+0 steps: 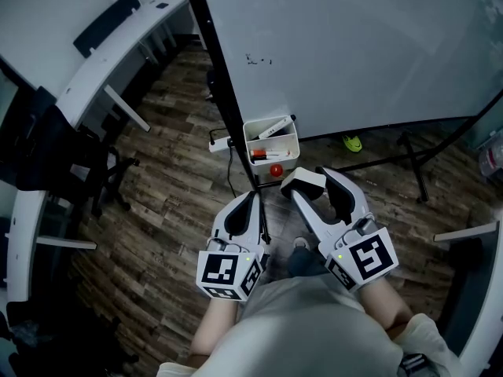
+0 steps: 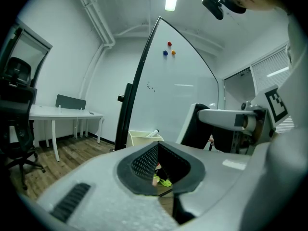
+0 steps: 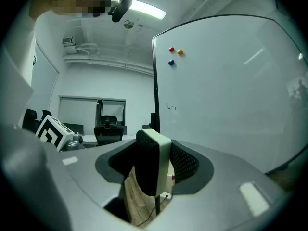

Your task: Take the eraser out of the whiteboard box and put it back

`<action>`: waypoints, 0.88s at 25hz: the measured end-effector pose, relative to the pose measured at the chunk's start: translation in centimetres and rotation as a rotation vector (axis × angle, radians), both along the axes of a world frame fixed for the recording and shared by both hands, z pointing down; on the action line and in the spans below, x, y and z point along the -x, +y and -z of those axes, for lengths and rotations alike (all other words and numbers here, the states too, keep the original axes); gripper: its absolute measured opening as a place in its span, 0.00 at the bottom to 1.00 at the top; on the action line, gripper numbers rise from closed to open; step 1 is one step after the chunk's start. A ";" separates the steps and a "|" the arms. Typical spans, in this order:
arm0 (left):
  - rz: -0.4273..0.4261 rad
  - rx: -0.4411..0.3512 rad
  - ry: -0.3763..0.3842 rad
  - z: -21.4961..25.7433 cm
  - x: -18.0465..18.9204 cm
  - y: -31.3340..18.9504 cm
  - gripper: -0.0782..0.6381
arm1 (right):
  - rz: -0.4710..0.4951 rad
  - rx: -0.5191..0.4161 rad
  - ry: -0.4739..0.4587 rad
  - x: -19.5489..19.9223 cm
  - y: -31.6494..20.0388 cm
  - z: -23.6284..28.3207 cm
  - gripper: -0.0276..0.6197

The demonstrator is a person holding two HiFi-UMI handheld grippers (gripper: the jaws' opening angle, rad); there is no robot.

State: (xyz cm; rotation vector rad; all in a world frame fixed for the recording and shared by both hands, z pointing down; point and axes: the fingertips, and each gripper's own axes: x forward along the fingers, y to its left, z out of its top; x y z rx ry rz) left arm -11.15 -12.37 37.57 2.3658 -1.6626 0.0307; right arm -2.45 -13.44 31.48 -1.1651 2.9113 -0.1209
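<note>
Eraser (image 3: 161, 153) first: it is out of the box and clamped between the jaws of my right gripper (image 1: 311, 181), held in the air just short of the whiteboard box (image 1: 284, 154). It reads as a small block with a hard, smooth white plastic shell on one face and a dark, soft felt pad on the other. I judge it light and not fragile. The shell looks slick while the felt will give a little, so a grip across the two broad faces, as I have it now, seems safest; pinching the narrow rounded edges would invite it to twist out.

My left gripper (image 1: 253, 199) hangs beside it with its ribbed dark pads drawn together on nothing.

The box is thin white plastic, open-topped and squarish with rounded corners, hung low on the board's black frame (image 1: 224, 93). Markers (image 1: 268, 129) lie slantwise inside, leaving limited room for the eraser. Behind it stands the whiteboard (image 1: 354, 45), glossy and nearly bare. Underneath is a dark wood-plank floor (image 1: 173, 163).
</note>
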 end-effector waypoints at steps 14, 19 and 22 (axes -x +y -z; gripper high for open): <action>-0.018 -0.029 -0.027 0.7 -0.6 2.7 0.11 | -0.007 -0.004 -0.011 -0.4 3.1 0.5 0.38; -0.014 -0.025 -0.013 0.8 -0.8 3.0 0.11 | -0.004 -0.001 -0.009 -0.6 3.6 0.4 0.38; -0.009 -0.022 -0.005 0.8 -0.8 3.1 0.11 | -0.001 0.000 -0.007 -0.7 3.6 0.4 0.38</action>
